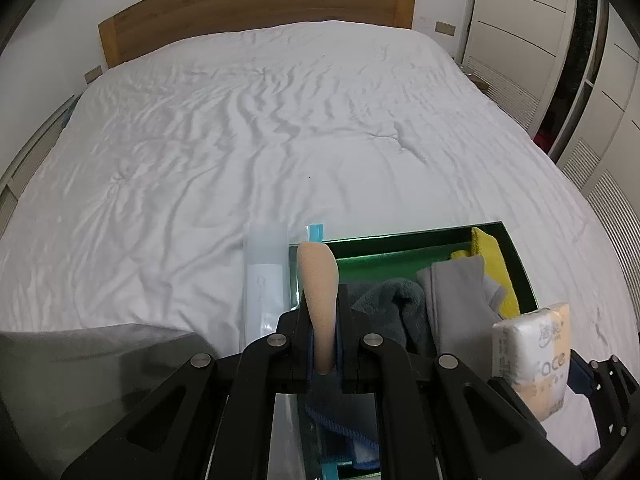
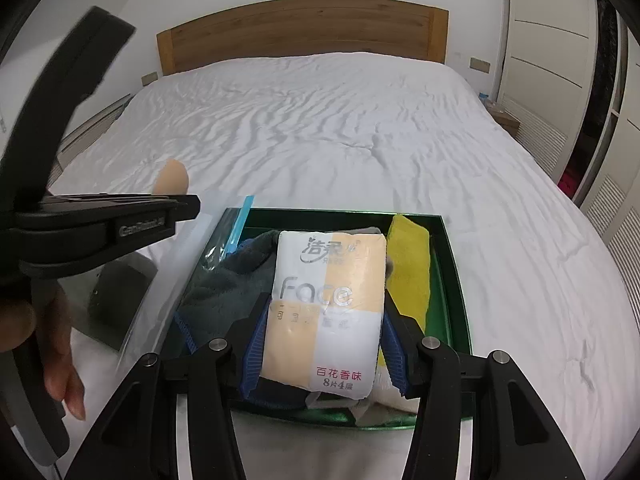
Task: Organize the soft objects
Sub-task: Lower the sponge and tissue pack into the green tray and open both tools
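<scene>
Both hands loaded over the box, sorting nearly finished

The left gripper [image 1: 324,320] is squeezing a tan makeup sponge [image 1: 318,280] between nearly shut fingers [image 1: 345,308], while the right gripper [image 2: 320,344] is clamping a tissue pack [image 2: 326,312] with its blue-padded fingers [image 2: 254,350] spread about halfway. Both are hovering above the green box [image 2: 452,280], which is sitting on the white bed [image 2: 320,128]. Inside it, a dark grey towel [image 1: 384,304], a lighter grey cloth [image 1: 456,300], a yellow cloth [image 2: 408,268] and a blue-edged cloth [image 1: 340,428] are already lying (so most looks done). A clear zip bag [image 1: 266,280] is waiting just beside the box; the sponge and tissues seem to be what is left.
</scene>
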Motion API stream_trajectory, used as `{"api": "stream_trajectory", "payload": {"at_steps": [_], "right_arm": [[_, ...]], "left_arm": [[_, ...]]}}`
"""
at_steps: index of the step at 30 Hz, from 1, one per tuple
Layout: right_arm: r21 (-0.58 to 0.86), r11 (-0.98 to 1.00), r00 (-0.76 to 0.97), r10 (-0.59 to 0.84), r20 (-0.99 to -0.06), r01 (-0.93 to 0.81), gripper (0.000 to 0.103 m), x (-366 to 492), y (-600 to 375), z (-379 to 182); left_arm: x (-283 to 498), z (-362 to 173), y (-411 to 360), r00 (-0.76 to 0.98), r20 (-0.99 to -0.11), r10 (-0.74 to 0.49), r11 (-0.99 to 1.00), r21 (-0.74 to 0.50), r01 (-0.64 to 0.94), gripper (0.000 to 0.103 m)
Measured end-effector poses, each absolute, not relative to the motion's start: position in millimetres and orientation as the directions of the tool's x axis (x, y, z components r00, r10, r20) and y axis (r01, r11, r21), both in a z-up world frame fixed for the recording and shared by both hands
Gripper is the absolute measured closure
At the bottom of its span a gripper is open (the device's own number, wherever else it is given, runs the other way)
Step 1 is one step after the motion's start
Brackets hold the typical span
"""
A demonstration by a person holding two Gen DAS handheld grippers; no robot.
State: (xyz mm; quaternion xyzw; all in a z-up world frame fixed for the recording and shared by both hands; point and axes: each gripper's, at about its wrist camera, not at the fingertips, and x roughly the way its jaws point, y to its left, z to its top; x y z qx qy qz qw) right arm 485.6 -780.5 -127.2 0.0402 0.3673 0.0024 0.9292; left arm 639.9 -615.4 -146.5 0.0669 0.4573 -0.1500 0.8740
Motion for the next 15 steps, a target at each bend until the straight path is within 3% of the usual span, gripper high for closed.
{"api": "stream_trajectory", "payload": {"at_steps": [15], "right_arm": [[0.053,0.997,0.71,-0.006,-0.704,0.062,0.053,520,-783,-141]], "left_arm": [[656,-167,-626,0.509,-0.848,-0.15,0.953,0.013,0.303,0.097]]}}
